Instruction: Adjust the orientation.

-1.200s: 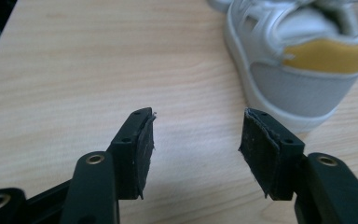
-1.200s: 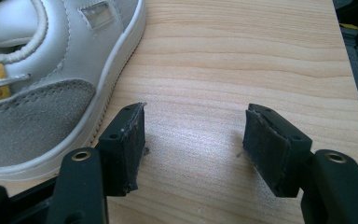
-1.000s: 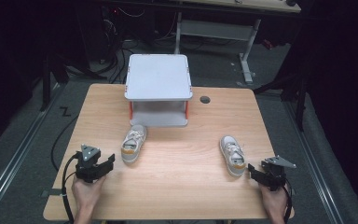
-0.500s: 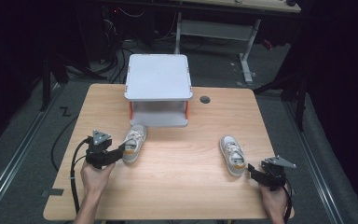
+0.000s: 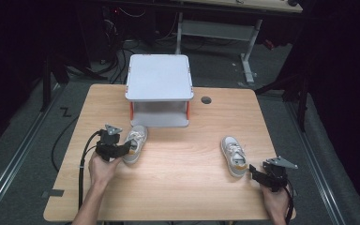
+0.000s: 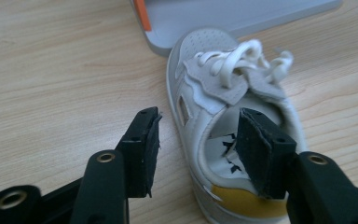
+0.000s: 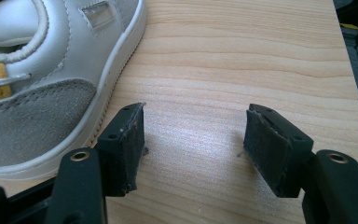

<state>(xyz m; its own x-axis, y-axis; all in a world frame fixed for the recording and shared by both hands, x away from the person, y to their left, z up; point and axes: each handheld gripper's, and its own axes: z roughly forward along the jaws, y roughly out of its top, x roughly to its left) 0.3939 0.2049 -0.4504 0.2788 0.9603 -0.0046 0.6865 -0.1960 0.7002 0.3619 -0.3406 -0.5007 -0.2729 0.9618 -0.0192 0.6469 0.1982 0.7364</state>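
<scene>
Two small white-and-grey sneakers lie on the wooden table point(image 5: 183, 192). The left shoe point(image 5: 137, 139) point(image 6: 223, 88) lies with its toe against the grey stand. My left gripper point(image 5: 130, 147) point(image 6: 198, 140) is at its heel. One jaw is outside the shoe's side wall and the other is inside the opening. The jaws have just been closing with that wall between them, and a gap still shows at the outer pad point(image 6: 149, 149). The right shoe point(image 5: 233, 154) point(image 7: 51, 93) lies just left of my right gripper point(image 5: 253, 172) point(image 7: 193, 140), which is open over bare wood.
A grey two-tier stand point(image 5: 158, 77) point(image 6: 242, 14) with orange posts sits at the back middle of the table. A round cable hole point(image 5: 206, 100) lies right of it. The table's right edge point(image 7: 349, 70) runs close by the right gripper.
My left hand has moved forward and right, up to the left shoe's heel, and its jaws have narrowed around the shoe's side wall. The right hand and right shoe have stayed put.
</scene>
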